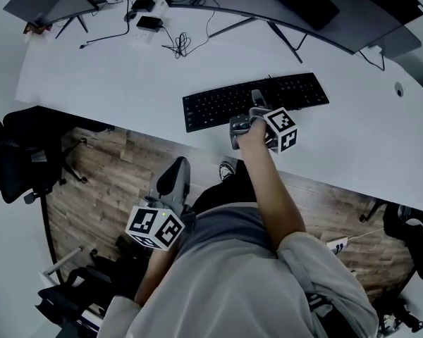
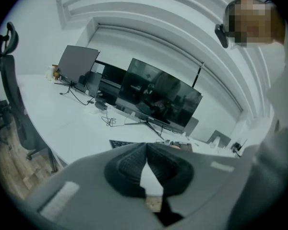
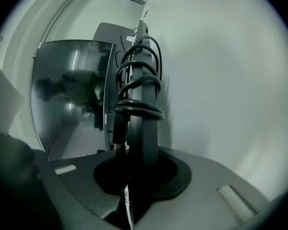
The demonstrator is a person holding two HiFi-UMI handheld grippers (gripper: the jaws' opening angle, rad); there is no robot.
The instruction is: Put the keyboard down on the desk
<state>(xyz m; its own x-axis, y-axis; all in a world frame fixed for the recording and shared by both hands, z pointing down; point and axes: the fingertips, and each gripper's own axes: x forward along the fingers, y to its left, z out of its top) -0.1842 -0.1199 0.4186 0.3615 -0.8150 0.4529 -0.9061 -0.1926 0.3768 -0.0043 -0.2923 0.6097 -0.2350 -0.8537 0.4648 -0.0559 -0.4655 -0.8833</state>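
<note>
While right gripper (image 1: 256, 103) pinches keyboard (image 1: 211, 108), long axis runs left-right, right end farther.

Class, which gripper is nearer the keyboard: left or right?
Right. The right gripper grips the near edge of the keyboard; the left gripper hangs shut, short of the desk.

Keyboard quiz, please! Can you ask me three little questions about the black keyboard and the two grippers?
1. True or false: the left gripper holds something in its jaws.
2. What are the right gripper's jaws clamped on? A: the flat black computer keyboard. B: a mug. C: a phone.
3. Fill in: the keyboard is over the long white ___.

Key: 1 false, its jaws are shut on nothing. 2 A. 3 desk.
</note>
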